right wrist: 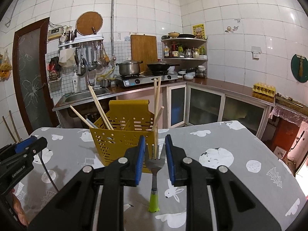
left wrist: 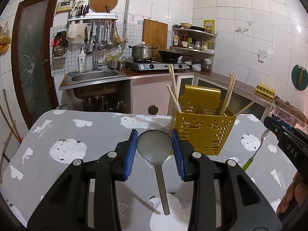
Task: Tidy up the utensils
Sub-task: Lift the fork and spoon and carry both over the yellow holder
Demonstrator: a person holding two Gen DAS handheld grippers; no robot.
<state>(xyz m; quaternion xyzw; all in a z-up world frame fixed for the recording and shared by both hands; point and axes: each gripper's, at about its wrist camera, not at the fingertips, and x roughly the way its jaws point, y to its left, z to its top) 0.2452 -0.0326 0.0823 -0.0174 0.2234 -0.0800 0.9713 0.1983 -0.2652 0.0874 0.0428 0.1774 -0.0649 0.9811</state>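
a yellow basket (right wrist: pixel 123 140) stands on the far part of the table (left wrist: pixel 57 134). chopsticks (right wrist: pixel 99 107) lean in its left and right parts, sticking out the top. near it, the left gripper (left wrist: pixel 155 146) is clamped on a spoon (left wrist: pixel 154 148) by its bowl. the right gripper (right wrist: pixel 154 152) is clamped on a fork (right wrist: pixel 155 165) with a green handle, just in front of the basket.

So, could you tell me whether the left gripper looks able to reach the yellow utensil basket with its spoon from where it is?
Probably yes. The left gripper, shut on the spoon, sits just short of the yellow basket, with only bare tablecloth between; the chopsticks lean at the ends, leaving the middle free.
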